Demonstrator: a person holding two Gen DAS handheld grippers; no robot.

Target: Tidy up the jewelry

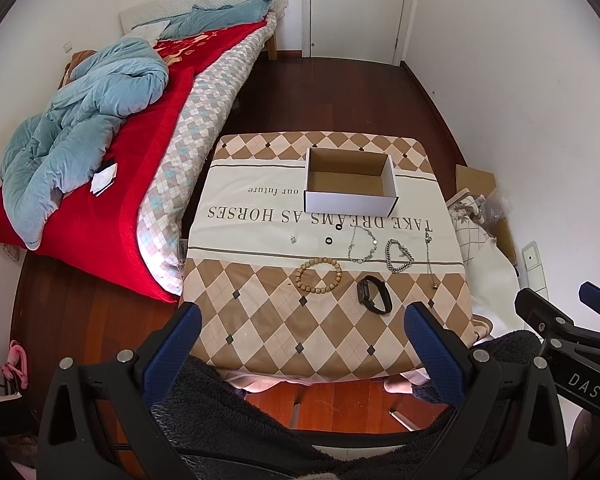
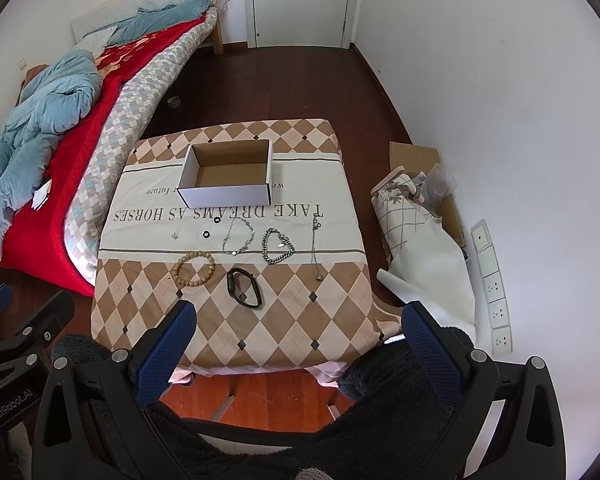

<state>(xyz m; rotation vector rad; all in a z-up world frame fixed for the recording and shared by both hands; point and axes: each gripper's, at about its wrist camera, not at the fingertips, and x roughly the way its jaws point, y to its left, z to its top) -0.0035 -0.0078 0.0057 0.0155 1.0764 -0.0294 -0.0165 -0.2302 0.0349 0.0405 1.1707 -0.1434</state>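
An empty white cardboard box [image 1: 350, 188] [image 2: 227, 179] stands at the far side of a cloth-covered table [image 1: 260, 320] [image 2: 300, 312]. In front of it lie a wooden bead bracelet [image 1: 319, 276] [image 2: 194, 269], a black watch band [image 1: 374, 294] [image 2: 245, 288], a thick silver chain [image 1: 398, 256] [image 2: 278, 246], a thin silver chain [image 1: 362, 245] [image 2: 238, 236], a long necklace [image 1: 429, 258] [image 2: 315, 248], two small black rings [image 1: 329, 241] [image 2: 206, 234] and a tiny earring [image 1: 293, 239] [image 2: 175, 235]. My left gripper [image 1: 302, 316] and right gripper [image 2: 300, 316] are open, empty, held above the table's near edge.
A bed [image 1: 120, 140] [image 2: 60, 120] with red and blue covers runs along the left. Folded cloth and cardboard [image 1: 480, 216] [image 2: 420, 216] lie on the floor to the right by the wall. A closed door [image 1: 356, 4] is at the back.
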